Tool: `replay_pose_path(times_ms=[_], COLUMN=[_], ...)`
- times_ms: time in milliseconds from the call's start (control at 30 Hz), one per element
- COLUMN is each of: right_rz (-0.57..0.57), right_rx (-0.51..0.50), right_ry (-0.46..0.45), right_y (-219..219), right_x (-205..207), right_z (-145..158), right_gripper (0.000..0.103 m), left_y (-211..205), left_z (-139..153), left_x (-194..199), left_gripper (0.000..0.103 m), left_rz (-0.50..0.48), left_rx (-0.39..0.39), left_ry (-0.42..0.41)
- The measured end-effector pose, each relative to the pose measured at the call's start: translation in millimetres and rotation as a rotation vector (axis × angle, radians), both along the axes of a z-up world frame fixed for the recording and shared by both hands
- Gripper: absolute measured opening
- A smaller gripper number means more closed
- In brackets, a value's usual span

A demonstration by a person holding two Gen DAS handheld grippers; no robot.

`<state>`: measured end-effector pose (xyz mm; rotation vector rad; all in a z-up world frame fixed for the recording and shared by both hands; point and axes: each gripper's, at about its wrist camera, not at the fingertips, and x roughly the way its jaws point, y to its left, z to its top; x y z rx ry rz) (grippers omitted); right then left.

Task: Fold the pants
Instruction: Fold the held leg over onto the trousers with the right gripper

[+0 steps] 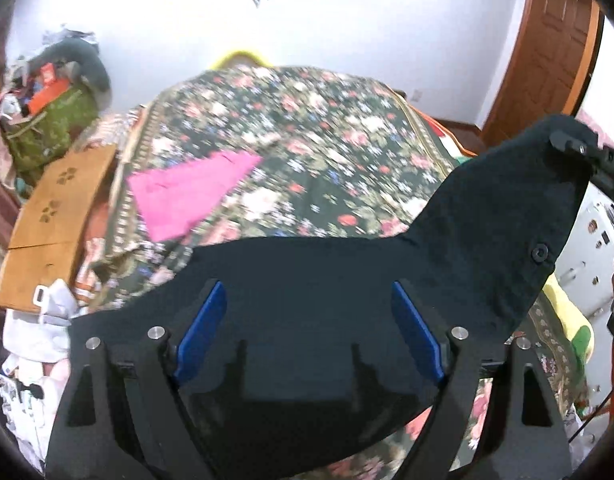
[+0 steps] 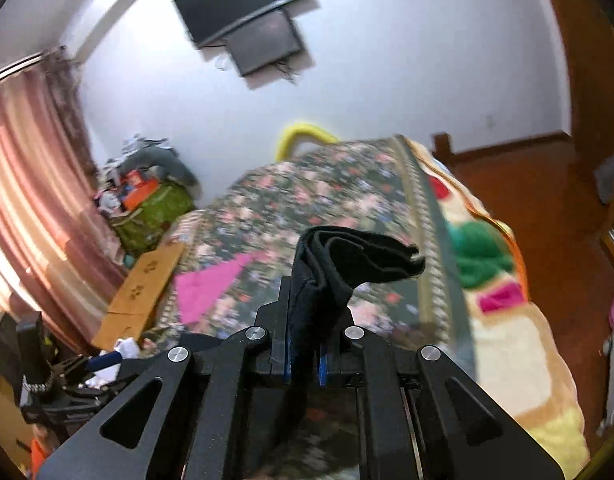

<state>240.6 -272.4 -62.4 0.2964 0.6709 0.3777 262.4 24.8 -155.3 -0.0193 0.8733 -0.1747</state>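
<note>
Black pants (image 1: 487,240) hang over a bed with a floral cover (image 1: 307,128). My left gripper (image 1: 309,320) is open, its blue pads (image 1: 203,332) spread wide with the dark cloth lying below and beyond them. My right gripper (image 2: 305,332) is shut on a bunched edge of the black pants (image 2: 347,264) and holds it above the bed. In the left wrist view the right gripper (image 1: 587,156) shows at the upper right, lifting the waistband corner with a button (image 1: 540,252).
A pink cloth (image 1: 191,192) lies on the bed's left side. A cardboard box (image 1: 55,216) and a green bag of clutter (image 1: 55,120) stand at left. A colourful blanket (image 2: 499,280) lies on the right. A wooden door (image 1: 547,52) and a wall screen (image 2: 243,12) are behind.
</note>
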Motion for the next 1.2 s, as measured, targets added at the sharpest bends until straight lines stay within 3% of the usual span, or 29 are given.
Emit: replay_pose_path(times_ms=[67,300,500,667,900,1067,1200], right_rz=[0.046,0.202,0.394,0.544,0.623,0.691,0.687], right_rx=[-0.007,-0.041,-0.128,-0.261,-0.369,-0.361,-0.344], right_ry=[-0.014,0.018,0.145,0.260,0.313,0.300,0.263], right_y=[23.7,109.6,181.3,227.3,241.6,233.4,219.2], right_x=[4.9,21.5,15.0,-10.0,-41.6,-53.3,-57.4], right_z=[9.6,6.6,-38.9,-97.6,-130.3,-115.0,-98.8], right_gripper=[0.007,0.007,0.007,0.007,0.013,0.036,0.038], left_y=[12.3,50.1,76.8,94.5,107.1,102.7,94.5], left_z=[5.2,2.9,0.3,-2.7,-14.1,-18.9,-17.3], left_x=[-8.1,-28.0,-46.4,-59.3,-63.9,-57.7,-49.8], left_gripper=[0.091,0.091,0.091,0.091,0.091,0.091,0.091], left_rz=[0.024,0.094,0.146,0.184,0.210,0.205,0.189], left_rx=[0.000,-0.025,-0.035,-0.042,-0.055,-0.038,-0.032], left_ry=[-0.027,-0.020,-0.012,-0.010,0.026,0.042,0.039])
